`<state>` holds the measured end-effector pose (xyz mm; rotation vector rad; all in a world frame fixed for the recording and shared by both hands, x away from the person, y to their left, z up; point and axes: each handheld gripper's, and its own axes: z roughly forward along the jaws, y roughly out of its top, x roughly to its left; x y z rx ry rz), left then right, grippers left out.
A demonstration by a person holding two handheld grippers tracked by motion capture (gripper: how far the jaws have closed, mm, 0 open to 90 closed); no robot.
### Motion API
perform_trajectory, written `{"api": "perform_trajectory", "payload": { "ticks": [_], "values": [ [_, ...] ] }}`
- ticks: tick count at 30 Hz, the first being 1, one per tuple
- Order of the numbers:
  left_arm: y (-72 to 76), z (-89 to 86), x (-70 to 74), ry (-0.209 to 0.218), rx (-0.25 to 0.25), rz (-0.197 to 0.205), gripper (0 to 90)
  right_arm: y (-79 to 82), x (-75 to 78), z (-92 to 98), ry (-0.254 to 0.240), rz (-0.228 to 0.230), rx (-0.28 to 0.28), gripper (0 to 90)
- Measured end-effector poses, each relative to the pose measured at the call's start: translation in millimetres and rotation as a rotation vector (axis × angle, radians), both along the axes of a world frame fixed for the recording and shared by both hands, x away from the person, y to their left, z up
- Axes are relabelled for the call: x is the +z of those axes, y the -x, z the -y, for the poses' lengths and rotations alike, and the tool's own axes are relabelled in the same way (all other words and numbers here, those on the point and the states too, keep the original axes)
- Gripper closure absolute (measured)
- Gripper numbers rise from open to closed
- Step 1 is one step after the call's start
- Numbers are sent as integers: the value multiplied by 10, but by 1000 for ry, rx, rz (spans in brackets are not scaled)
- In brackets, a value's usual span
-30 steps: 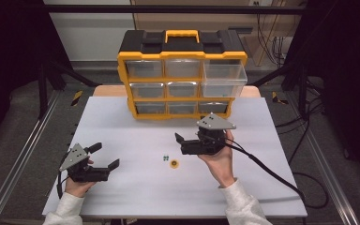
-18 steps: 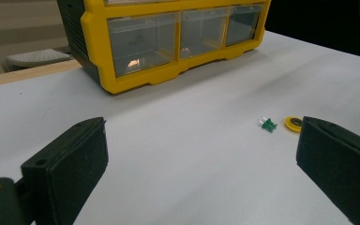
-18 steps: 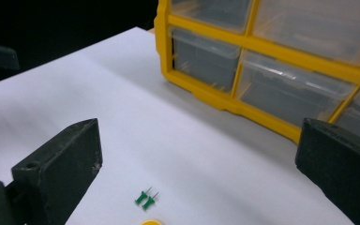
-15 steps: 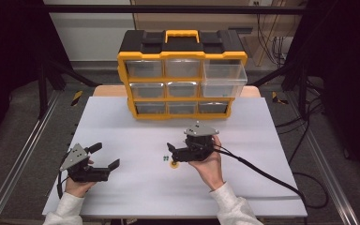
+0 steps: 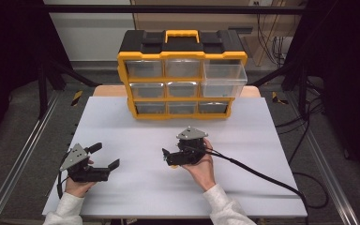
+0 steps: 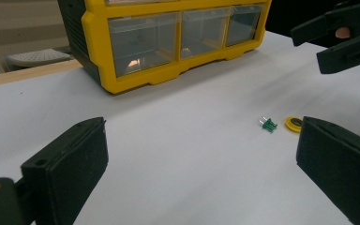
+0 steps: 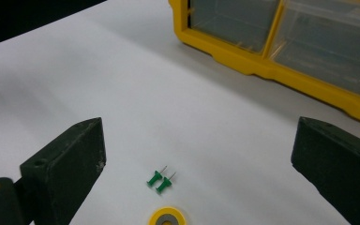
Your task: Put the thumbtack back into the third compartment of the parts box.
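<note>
The right gripper (image 5: pixel 165 157) hangs low over the middle of the white counter (image 5: pixel 262 140), held in the person's right hand (image 5: pixel 200 165), with its jaws spread wide and nothing between them. In the right gripper view, 2 green push pins (image 7: pixel 161 181) lie side by side on the counter between those open jaws, their points aimed toward the yellow drawer cabinet (image 7: pixel 309 61). Just beside the pins, nearer the camera, sits a small yellow ring (image 7: pixel 168 216) with a grey centre, cut by the bottom edge of that view.

The left gripper (image 5: pixel 104 157) rests near the counter's front left corner, well apart from the pins, its jaws likewise spread and holding nothing. From the left gripper view, the green pins (image 6: pixel 268 124) and the yellow ring (image 6: pixel 294 123) lie just beside each other on the counter, below the tips of the right gripper (image 6: pixel 342 37).

The cabinet (image 5: pixel 183 75) stands at the far edge of the counter with 3 rows of clear drawers; its upper right drawer (image 5: pixel 225 79) is pulled out.
</note>
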<state>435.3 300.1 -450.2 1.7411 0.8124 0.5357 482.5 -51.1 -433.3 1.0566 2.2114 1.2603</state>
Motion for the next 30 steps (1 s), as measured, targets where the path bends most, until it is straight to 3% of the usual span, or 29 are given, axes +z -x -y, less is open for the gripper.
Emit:
{"api": "perform_trajectory", "payload": {
  "ticks": [21, 30],
  "values": [
    [0, -3, 1, 1, 0, 0, 22, -84, -446, -170, 64, -76, 18, 134],
    [0, -4, 3, -1, -1, 0, 22, -81, -532, -194, 87, -87, 29, 219]
  ]
}}
